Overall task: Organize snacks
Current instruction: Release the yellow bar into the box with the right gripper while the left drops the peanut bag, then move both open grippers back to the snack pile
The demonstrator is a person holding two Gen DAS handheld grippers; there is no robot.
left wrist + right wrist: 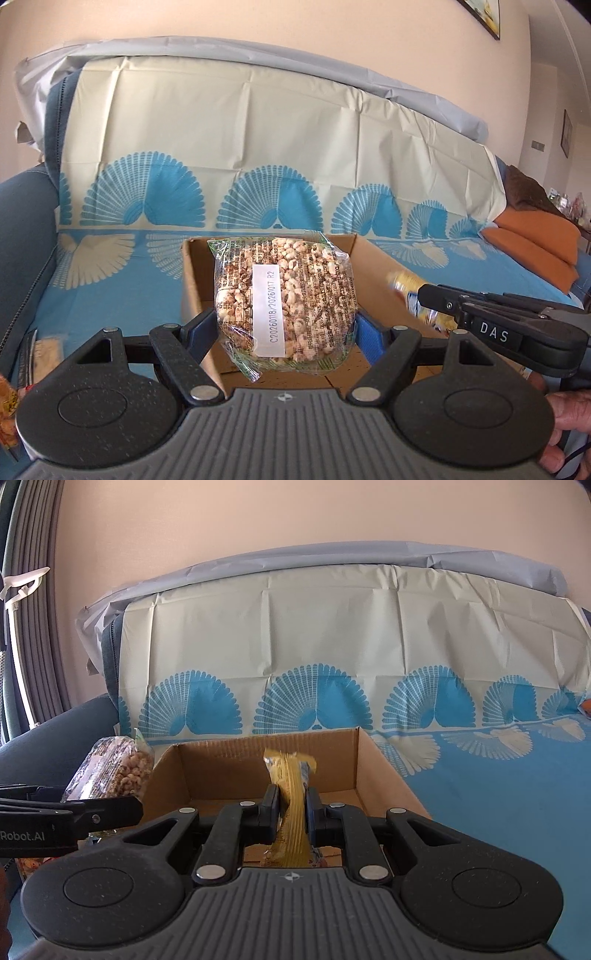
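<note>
Left gripper [282, 325] clamps a puffed-grain cake pack [284, 299] above the cardboard box [192, 291], near its left wall. Right gripper [291, 808] pinches a yellow snack packet [291, 794] edge-on over the box's near edge

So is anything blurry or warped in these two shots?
Left wrist view: the puffed grain pack is sharp with a readable label, and the yellow packet at right is smeared. Right wrist view: that packet's top is blurred. Both views bow the sofa back.

Yellow packet [413, 295] blurred (print unreadable); cardboard box [373, 266] floor mostly hidden.
</note>
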